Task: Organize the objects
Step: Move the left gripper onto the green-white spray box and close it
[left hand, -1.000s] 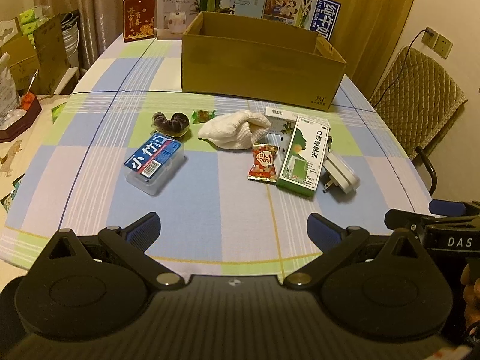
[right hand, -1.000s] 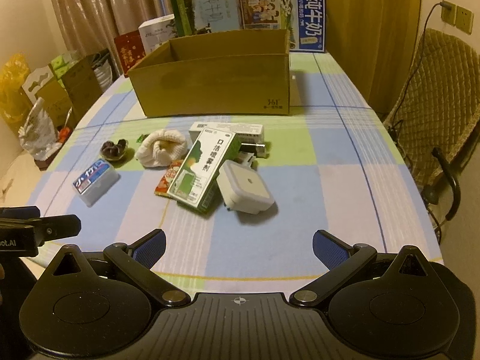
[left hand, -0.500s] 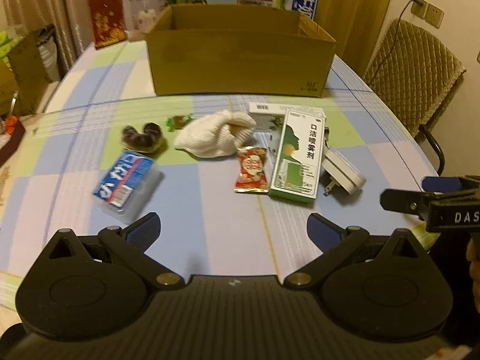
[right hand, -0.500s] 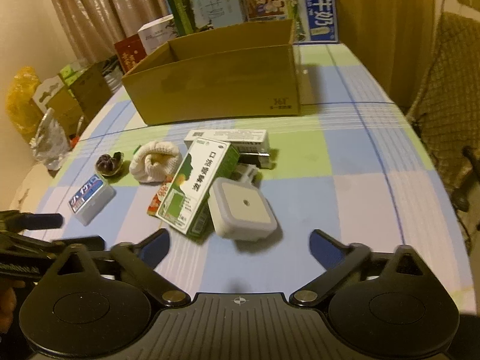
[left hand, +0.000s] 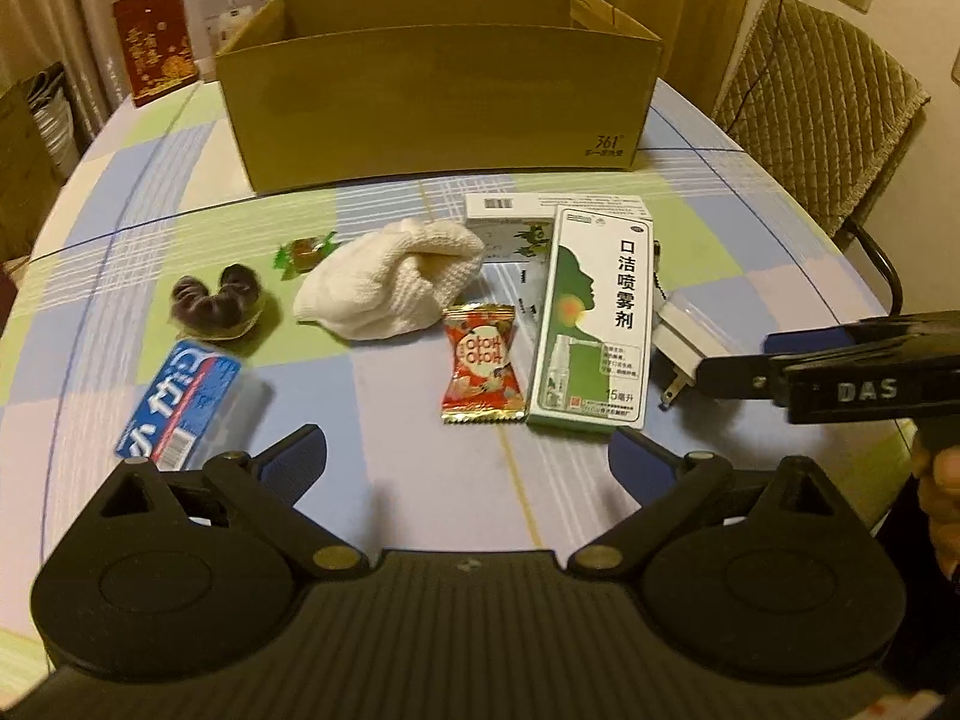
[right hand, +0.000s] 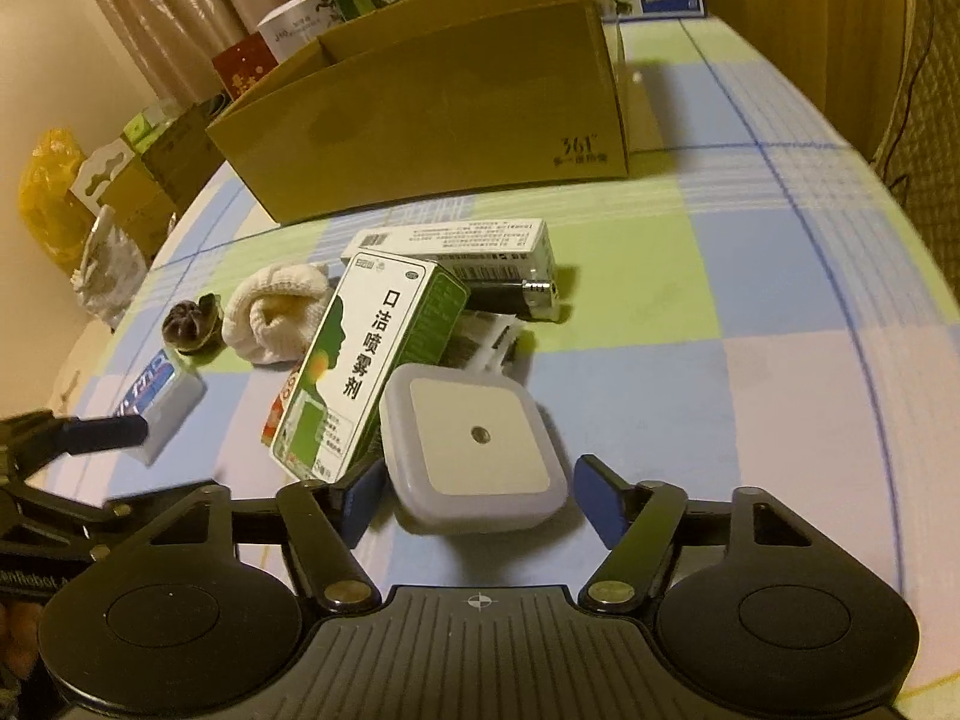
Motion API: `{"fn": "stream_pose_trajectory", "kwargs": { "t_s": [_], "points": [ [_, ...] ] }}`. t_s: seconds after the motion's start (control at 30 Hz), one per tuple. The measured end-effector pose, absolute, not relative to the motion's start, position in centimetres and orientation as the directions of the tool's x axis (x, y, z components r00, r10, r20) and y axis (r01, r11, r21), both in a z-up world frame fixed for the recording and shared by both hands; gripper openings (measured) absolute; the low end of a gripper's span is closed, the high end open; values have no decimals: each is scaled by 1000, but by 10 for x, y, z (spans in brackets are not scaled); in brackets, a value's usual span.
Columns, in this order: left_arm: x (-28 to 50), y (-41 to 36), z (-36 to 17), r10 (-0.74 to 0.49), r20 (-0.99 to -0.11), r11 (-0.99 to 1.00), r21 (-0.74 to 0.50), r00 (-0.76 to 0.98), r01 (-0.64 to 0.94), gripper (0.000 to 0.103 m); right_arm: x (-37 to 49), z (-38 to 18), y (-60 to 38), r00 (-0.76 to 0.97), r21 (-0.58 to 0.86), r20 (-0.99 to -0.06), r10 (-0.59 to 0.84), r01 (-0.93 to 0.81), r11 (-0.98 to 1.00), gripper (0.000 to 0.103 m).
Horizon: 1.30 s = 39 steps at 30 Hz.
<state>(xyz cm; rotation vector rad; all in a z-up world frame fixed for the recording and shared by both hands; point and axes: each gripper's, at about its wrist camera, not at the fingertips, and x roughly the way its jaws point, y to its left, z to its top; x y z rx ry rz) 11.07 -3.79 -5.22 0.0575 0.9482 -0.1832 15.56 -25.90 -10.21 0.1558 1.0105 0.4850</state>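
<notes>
While the left tool (left hand: pixel 465 459) gapes, the right tool (right hand: pixel 477 498) has been closing, unclamped, around the white plug-in light (right hand: pixel 474 441).

Your left gripper (left hand: pixel 465 468) tilts steeply downward, its fingers (left hand: pixel 294 462) spread wide with nothing between them. Your right gripper (right hand: pixel 480 498) also points steeply down; its jaws have just been closing and now stand partly apart, the fingers (right hand: pixel 360 498) not yet pressing on anything.
</notes>
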Motion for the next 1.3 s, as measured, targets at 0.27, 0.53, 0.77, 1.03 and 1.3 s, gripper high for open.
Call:
{"fn": "stream_pose_trajectory", "kwargs": {
  "t_s": [0.27,0.53,0.77,1.03,1.3],
  "points": [
    [121,-41,-62,-160,-813,977,-49,560,208,96,168,-111,-258,406,386,-773,487,-309,869,64],
    [126,-51,-63,-196,-808,966,-60,556,253,92,156,-92,-276,523,280,-772,362,-231,932,59],
    [139,-78,-64,-242,-788,944,-57,566,324,82,158,-92,-281,539,244,-780,319,-208,947,52],
    [154,-94,-72,-234,-786,930,-9,572,368,79,161,-96,-280,532,264,-779,331,-201,943,53],
    [155,-95,-77,-238,-786,922,1,570,387,73,170,-103,-289,507,328,-784,358,-150,933,69]
  ]
}}
